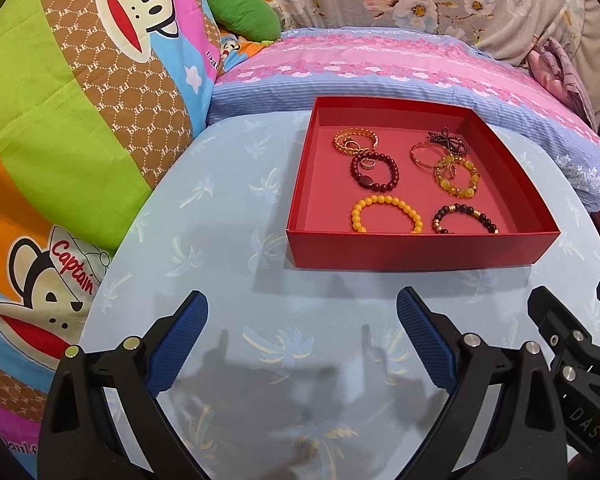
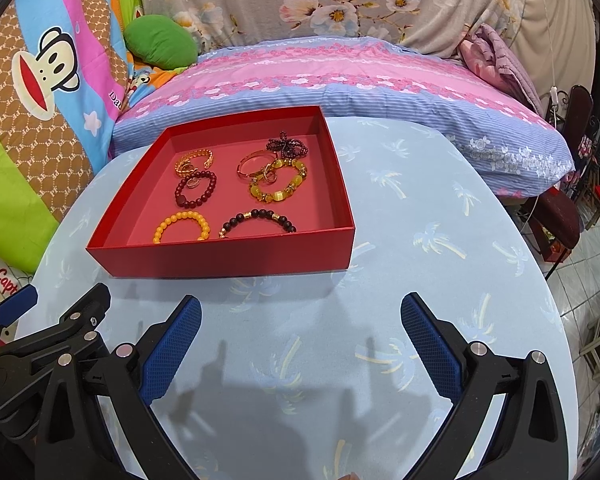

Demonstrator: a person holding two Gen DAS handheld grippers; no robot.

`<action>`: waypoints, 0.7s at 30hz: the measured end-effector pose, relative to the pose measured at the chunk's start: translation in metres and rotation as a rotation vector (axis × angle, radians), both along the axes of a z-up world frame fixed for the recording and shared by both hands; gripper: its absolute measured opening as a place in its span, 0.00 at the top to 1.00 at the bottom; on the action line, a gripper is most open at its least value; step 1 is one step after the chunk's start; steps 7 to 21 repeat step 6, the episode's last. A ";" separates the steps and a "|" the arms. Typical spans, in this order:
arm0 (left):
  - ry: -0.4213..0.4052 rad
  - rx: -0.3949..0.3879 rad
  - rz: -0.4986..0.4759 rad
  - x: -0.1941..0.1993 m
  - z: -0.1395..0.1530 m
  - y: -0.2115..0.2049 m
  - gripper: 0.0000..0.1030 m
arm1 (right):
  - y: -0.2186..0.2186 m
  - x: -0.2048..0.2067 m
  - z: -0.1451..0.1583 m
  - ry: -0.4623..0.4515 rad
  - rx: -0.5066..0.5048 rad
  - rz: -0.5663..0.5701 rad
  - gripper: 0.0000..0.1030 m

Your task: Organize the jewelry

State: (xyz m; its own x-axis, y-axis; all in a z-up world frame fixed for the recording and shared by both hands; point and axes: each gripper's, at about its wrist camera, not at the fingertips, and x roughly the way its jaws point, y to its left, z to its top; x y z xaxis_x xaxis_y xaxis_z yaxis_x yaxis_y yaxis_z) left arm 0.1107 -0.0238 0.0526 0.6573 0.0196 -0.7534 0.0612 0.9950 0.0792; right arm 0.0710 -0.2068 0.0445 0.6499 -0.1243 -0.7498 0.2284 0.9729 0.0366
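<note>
A shallow red box stands on the light blue table and holds several bracelets. Inside lie an orange bead bracelet, a dark bead bracelet, a dark red bead bracelet, a yellow stone bracelet, a gold chain bracelet, a gold bangle and a purple bead piece. My left gripper is open and empty, in front of the box. My right gripper is open and empty, to the right of the left one.
The table wears a blue palm-print cover. A pink and blue pillow lies behind it. A cartoon monkey quilt and a green cushion are at the left. Tiled floor and stools lie at the right.
</note>
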 end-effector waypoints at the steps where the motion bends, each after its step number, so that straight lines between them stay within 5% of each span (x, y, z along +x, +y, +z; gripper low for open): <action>1: -0.004 0.001 0.002 0.000 0.000 0.000 0.12 | 0.001 0.000 0.000 -0.001 0.000 0.000 0.06; 21: -0.005 0.002 -0.003 -0.001 0.001 -0.003 0.12 | 0.002 0.001 0.002 -0.005 0.001 -0.002 0.06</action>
